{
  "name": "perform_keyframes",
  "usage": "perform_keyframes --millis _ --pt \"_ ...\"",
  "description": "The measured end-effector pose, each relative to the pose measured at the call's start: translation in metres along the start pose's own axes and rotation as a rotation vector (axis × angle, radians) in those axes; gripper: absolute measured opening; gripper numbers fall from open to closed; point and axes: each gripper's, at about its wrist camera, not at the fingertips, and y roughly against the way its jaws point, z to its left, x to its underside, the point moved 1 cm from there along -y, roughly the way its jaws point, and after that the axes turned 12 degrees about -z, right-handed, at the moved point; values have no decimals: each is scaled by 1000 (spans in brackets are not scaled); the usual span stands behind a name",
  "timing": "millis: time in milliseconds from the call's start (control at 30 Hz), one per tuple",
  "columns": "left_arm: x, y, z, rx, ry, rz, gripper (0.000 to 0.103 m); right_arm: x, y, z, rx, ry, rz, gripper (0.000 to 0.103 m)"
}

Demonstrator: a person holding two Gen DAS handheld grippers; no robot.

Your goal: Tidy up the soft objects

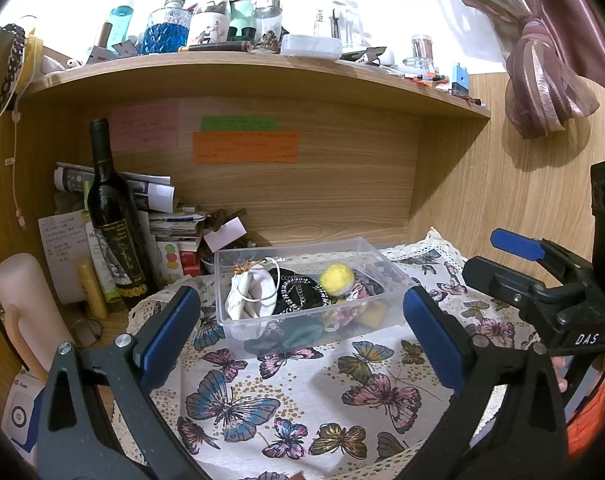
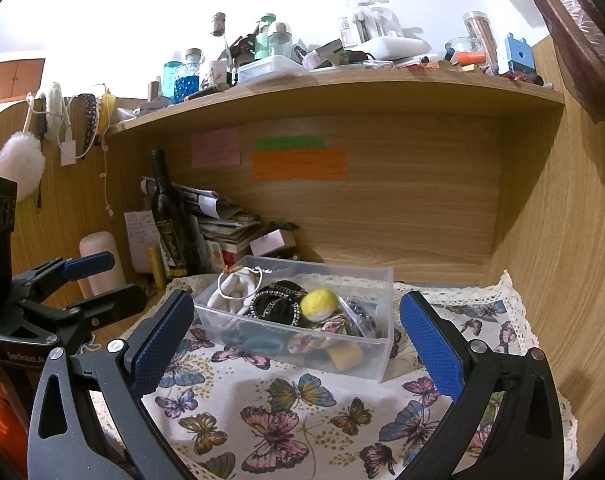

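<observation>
Left wrist view: the left gripper stood wide open and empty above the butterfly cloth. One clear box sat ahead near the cloth's far edge, holding a white pouch and one yellow ball. One wine bottle stood at the left.

Right wrist view: the right gripper was likewise wide open, empty, facing the box.

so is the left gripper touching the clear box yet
Apart. In the left wrist view the left gripper hangs open, both blue pads short of the clear box, butterfly cloth showing between.
</observation>
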Motion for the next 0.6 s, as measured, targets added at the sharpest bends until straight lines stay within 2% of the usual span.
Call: perform_keyframes --millis 300,600 --pt "1 -1 5 10 33 11 103 0 -2 2 1 7 1 103" --pt "2 -1 3 12 16 15 103 2 -6 0 -2 2 12 103"
